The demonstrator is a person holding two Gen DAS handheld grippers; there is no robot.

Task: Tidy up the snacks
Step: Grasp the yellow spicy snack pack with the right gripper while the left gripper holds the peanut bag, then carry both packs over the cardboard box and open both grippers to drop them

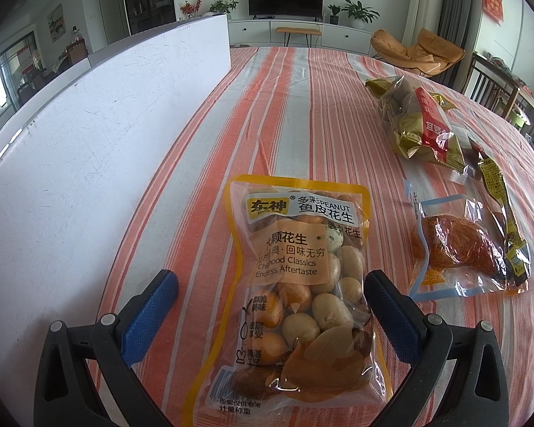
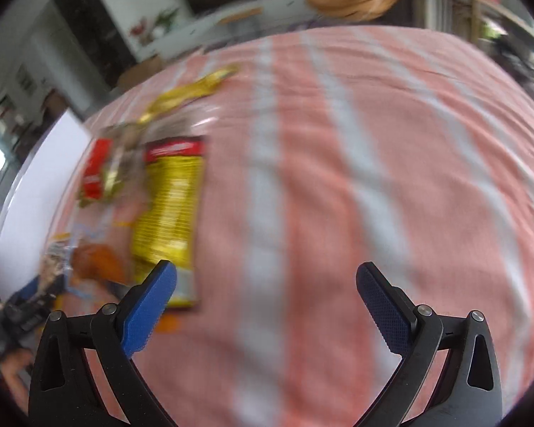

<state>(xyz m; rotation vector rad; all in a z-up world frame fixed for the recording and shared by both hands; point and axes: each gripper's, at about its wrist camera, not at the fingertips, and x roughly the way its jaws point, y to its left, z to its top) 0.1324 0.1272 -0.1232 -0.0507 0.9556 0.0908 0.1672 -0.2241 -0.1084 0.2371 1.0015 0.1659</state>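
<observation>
A clear yellow-edged bag of coated peanuts [image 1: 295,284] lies flat on the striped tablecloth [image 1: 267,106]. My left gripper [image 1: 271,286] is open, its blue pads on either side of the bag's lower half, not touching it. To the right lie a clear pack with an orange-brown snack [image 1: 455,249], a narrow yellow-black packet [image 1: 502,206] and a gold and red bag [image 1: 423,124]. The right wrist view is blurred. My right gripper [image 2: 265,277] is open and empty above the cloth [image 2: 338,178]. The yellow packet [image 2: 167,213], the red and gold bag [image 2: 103,170] and the orange snack pack [image 2: 92,259] lie to its left.
A tall white board [image 1: 89,142] stands along the table's left side. A wooden chair [image 1: 491,82] stands at the table's far right. Beyond the table are a TV cabinet and an orange lounge chair [image 1: 416,49]. The left gripper's handle shows at the lower left of the right wrist view [image 2: 21,309].
</observation>
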